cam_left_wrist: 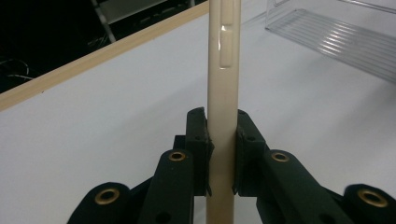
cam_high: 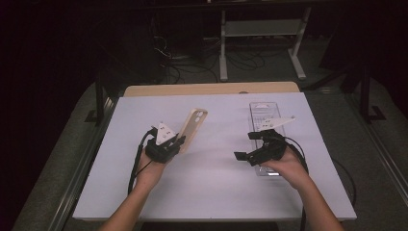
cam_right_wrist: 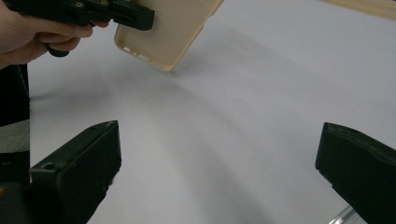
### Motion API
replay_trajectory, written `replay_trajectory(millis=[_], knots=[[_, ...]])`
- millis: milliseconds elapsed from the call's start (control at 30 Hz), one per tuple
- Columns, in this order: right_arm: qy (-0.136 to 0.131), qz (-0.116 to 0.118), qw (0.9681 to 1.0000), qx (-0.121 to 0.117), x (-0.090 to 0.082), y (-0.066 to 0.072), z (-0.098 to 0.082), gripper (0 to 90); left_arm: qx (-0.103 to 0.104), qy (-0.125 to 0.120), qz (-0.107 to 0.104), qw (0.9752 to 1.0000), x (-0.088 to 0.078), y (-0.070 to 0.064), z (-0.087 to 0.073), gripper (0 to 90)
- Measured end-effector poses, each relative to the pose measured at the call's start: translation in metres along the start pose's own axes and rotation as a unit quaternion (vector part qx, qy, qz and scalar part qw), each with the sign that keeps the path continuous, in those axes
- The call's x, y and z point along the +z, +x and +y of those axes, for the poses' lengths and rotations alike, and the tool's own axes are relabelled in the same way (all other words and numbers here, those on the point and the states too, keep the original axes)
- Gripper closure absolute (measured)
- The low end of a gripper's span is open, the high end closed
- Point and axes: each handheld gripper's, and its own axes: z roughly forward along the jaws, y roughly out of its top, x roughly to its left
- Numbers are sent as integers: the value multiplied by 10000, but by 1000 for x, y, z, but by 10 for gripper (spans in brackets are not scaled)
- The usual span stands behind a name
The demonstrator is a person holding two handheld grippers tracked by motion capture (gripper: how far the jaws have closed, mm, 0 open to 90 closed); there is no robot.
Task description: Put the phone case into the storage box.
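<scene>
A cream phone case (cam_high: 194,127) is held tilted above the white table (cam_high: 211,192), left of centre. My left gripper (cam_high: 178,143) is shut on its lower end. In the left gripper view the case (cam_left_wrist: 224,70) stands edge-on between the two closed jaws, and the gripper (cam_left_wrist: 222,144) pinches its rim. My right gripper (cam_high: 245,146) is open at the right, pointing left toward the case, with nothing between its jaws. The right gripper view has the right gripper (cam_right_wrist: 219,154) spread wide over bare table, with the case (cam_right_wrist: 173,32) and the left gripper (cam_right_wrist: 116,11) at top left.
A clear plastic tray (cam_high: 263,114) lies on the table's right side, partly under my right hand; the tray (cam_left_wrist: 336,42) is also in the left gripper view. A wooden edge (cam_high: 211,89) runs along the table's far side. Desk legs and cables stand on the floor beyond.
</scene>
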Motion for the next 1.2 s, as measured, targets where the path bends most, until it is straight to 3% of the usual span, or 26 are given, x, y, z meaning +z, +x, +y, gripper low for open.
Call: replay_trajectory(millis=[167, 367, 533, 700, 767, 833, 1200], knots=[[113, -93, 9999, 13, -1, 6, 4, 0, -36, 1, -4, 10000, -1, -1, 0, 792], [240, -6, 9997, 29, 3, 9, 11, 0, -34, -13, 20, 10000, -3, -2, 0, 792], [496, -223, 9985, 28, 10, 13, 14, 0, -89, -4, 20, 10000, -4, -2, -2, 792], [538, -306, 9981, 52, 16, 14, 20, 0, -126, -7, 39, 9999, -6, 0, -2, 792], [545, -279, 9981, -44, 18, 13, 22, 2, -157, -6, 33, 9999, -6, 0, -2, 792], [460, -305, 9985, -10, 21, 15, 24, 1, -172, -32, 41, 9998, -6, 0, -1, 792], [535, -82, 9983, 206, 40, 11, 37, 1, -154, -19, 38, 9999, -7, 1, -2, 792]])
